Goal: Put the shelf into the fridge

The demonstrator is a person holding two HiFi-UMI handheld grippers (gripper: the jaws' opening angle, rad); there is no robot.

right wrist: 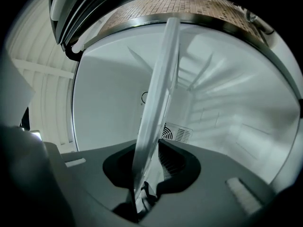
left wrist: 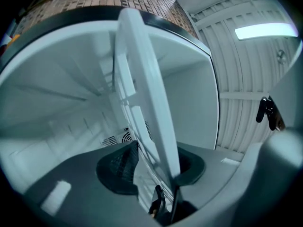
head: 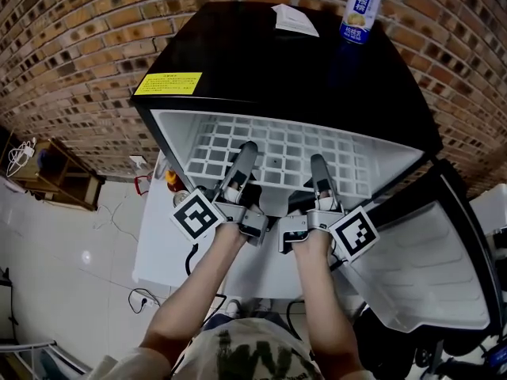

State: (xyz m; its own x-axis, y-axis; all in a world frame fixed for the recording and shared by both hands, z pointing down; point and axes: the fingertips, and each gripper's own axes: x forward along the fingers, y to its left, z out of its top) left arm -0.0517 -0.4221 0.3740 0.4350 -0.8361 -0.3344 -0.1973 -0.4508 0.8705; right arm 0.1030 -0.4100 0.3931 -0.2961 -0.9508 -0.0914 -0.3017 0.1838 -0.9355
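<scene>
The white grid shelf (head: 277, 153) lies level inside the open black fridge (head: 261, 62), its front edge toward me. My left gripper (head: 247, 150) and right gripper (head: 318, 165) both reach over that front edge. In the left gripper view the shelf edge (left wrist: 142, 79) runs down between the jaws of the left gripper (left wrist: 151, 167); it rests against the right jaw, and the dark ribbed left pad (left wrist: 123, 164) stands off it. In the right gripper view the shelf (right wrist: 158, 103) sits likewise in the right gripper (right wrist: 151, 167), with a gap before the ribbed pad (right wrist: 173, 162).
The fridge door (head: 420, 267) hangs open at the right. On the fridge top stand a blue-and-white can (head: 360, 10) and a white paper (head: 295, 20); a yellow label (head: 168, 83) sits near its left edge. Brick wall behind; a wooden stand (head: 63, 172) at the left.
</scene>
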